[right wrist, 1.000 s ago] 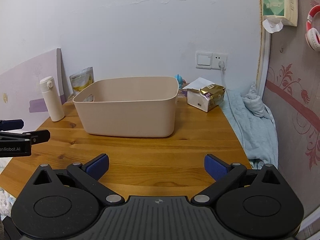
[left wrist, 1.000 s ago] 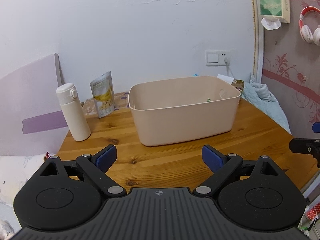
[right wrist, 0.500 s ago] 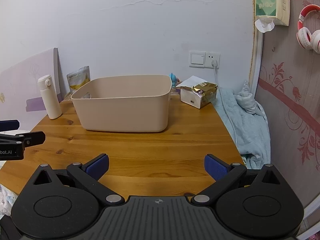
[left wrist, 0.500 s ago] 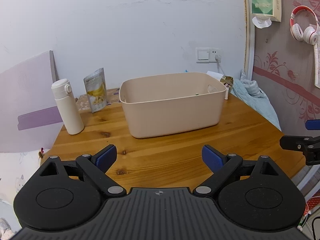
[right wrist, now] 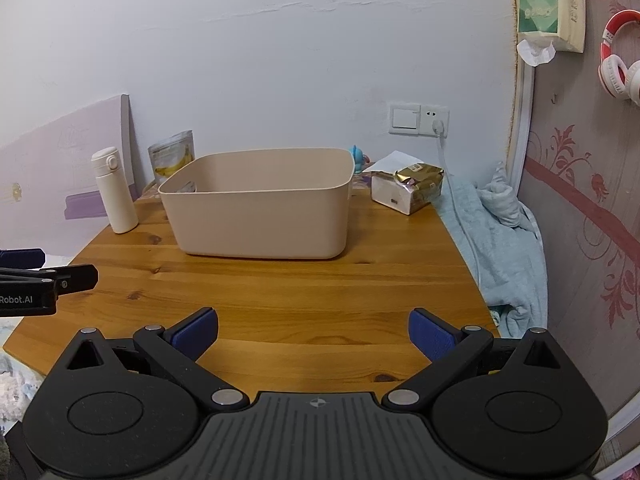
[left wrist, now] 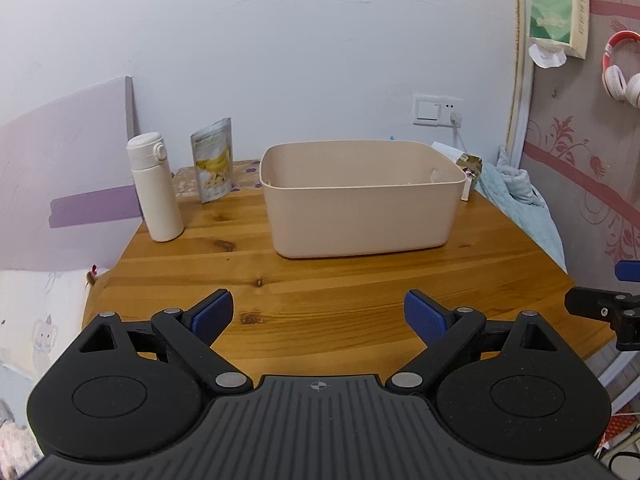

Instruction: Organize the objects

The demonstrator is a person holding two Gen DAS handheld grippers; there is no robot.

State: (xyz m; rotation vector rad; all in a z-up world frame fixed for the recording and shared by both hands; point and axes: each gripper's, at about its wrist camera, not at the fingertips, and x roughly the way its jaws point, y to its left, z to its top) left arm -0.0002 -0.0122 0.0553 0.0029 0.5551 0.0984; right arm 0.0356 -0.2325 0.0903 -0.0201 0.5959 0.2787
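A beige plastic bin stands on the wooden table. Left of it stand a white bottle and a banana-chip pouch. Right of it sits a white box with a gold packet. My left gripper is open and empty above the table's near edge. My right gripper is open and empty, also at the near edge. Each gripper shows at the side of the other's view.
A light blue blanket lies off the table's right edge. A purple board leans at the left. A wall socket with a plugged cable, a tissue pack and red-white headphones hang on the walls.
Both grippers have drawn back from the bin toward the near edge of the table, so the bin looks smaller and farther. Both stay open and empty.
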